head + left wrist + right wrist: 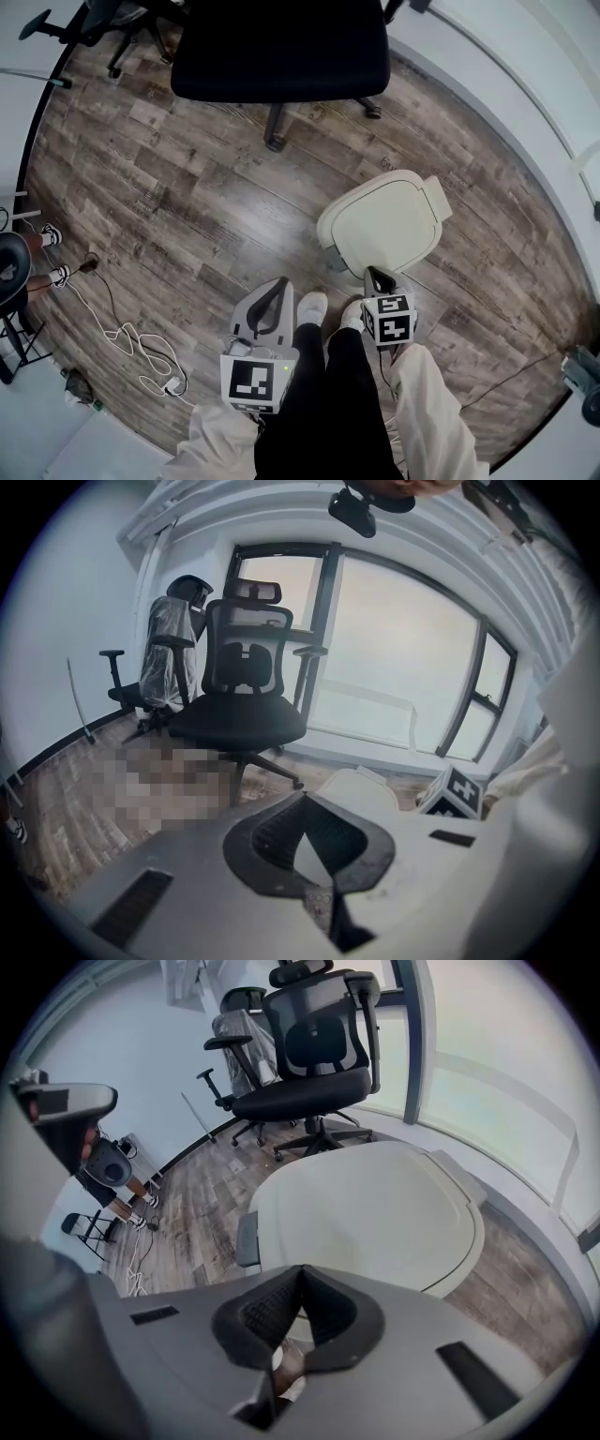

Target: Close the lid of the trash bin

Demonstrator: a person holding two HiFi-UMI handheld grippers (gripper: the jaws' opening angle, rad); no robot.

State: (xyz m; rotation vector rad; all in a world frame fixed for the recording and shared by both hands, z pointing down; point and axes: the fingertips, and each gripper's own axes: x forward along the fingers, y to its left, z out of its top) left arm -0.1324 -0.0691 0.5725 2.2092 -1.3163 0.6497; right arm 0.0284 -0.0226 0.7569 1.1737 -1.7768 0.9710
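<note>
The cream trash bin (384, 225) stands on the wood floor, its lid lying flat and closed on top. In the right gripper view the lid (375, 1213) fills the middle, with a grey tab (246, 1239) at the bin's left side. My right gripper (373, 273) is shut and empty, its tips (300, 1271) hovering just above the lid's near edge. Further left, away from the bin, my left gripper (279, 283) is also shut with nothing in it. From the left gripper view the bin (361, 787) shows beyond the closed jaws (306, 801).
A black office chair (281, 47) stands beyond the bin. White cables (131, 342) trail over the floor at the left, near a dark stool (9, 281) and another person's feet (47, 255). My own white shoes (314, 305) are beside the bin. A white sill (525, 112) curves along the right.
</note>
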